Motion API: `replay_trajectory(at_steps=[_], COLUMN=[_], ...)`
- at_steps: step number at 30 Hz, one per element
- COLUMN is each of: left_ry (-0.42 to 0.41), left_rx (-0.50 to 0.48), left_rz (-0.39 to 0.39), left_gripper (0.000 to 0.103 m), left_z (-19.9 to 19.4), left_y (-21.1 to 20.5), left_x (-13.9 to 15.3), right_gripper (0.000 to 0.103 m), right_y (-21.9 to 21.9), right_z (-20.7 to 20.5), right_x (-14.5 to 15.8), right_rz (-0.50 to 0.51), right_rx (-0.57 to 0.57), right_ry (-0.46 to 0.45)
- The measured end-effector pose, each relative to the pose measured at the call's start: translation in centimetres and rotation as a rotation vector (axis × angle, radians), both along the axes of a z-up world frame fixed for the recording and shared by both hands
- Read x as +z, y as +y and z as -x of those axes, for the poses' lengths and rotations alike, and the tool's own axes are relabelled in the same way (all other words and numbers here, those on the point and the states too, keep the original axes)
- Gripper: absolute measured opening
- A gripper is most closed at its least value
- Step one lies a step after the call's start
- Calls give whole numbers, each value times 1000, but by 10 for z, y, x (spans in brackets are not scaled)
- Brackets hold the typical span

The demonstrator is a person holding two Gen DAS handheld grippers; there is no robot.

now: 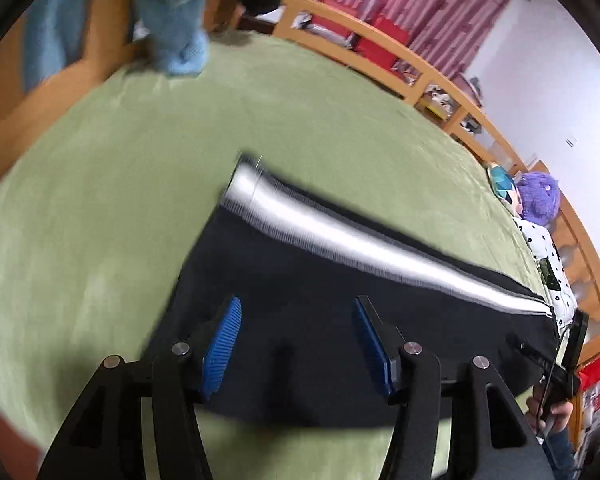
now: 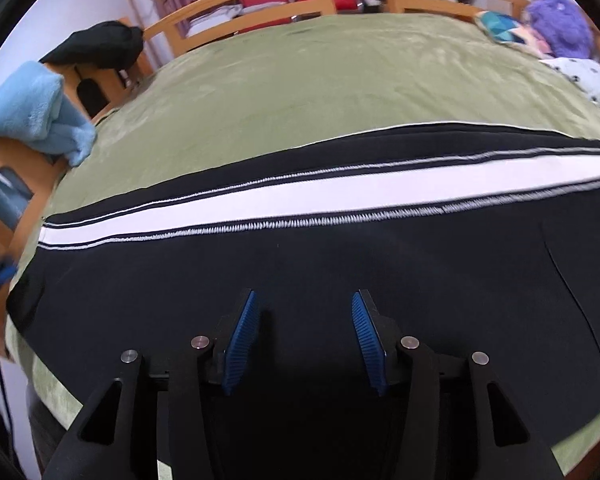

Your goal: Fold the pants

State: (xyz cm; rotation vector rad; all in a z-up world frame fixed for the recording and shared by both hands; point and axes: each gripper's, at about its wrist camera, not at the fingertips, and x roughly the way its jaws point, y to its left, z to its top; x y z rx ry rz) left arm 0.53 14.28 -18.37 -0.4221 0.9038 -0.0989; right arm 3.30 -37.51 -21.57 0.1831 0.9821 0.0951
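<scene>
Now the soft, floppy black pants [image 2: 300,264] lie flat on the green bed [image 2: 340,80] under both half-open, empty grippers, left gripper [image 1: 296,320] and right gripper [image 2: 304,320], so grab an edge.

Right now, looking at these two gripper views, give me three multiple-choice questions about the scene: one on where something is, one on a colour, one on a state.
1. Where do the black pants lie?
A. on the green bed cover
B. on a chair
C. on the floor

2. What colour is the wide stripe along the pants?
A. red
B. white
C. yellow

3. How do the right gripper jaws stand?
A. clamped on the stripe
B. apart, nothing between the pads
C. holding a blue towel

Answers: 1 A, green cover shows around the pants. 2 B, the band is white. 3 B, the blue pads stand apart above the fabric.
</scene>
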Motion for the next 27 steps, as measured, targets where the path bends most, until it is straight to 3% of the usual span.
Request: replay_trajectory(at_steps=[6, 10, 12, 16, 18, 22, 27], left_ry=[38, 62, 24, -10, -8, -10, -55], left_rx=[76, 188, 213, 207, 227, 232, 222], left_rz=[-13, 111, 188, 222, 259, 368, 275], left_gripper=[53, 50, 50, 49, 44, 20, 17], left_z=[37, 29, 24, 1, -5, -7, 3], left_y=[16, 40, 48, 47, 49, 59, 50], left_x=[-29, -57, -66, -73, -78, -78, -39], right_gripper=[49, 49, 49, 49, 49, 49, 49], right_y=[10, 12, 13, 14, 14, 18, 21], right_z=[34, 54, 63, 82, 85, 89, 92], right_x=[17, 24, 24, 21, 18, 18, 28], right_rz=[67, 79, 70, 62, 45, 8, 12], right_rx=[-43, -65, -69, -88, -107, -114, -98], right_ry=[-36, -53, -37, -4, 12, 24, -13])
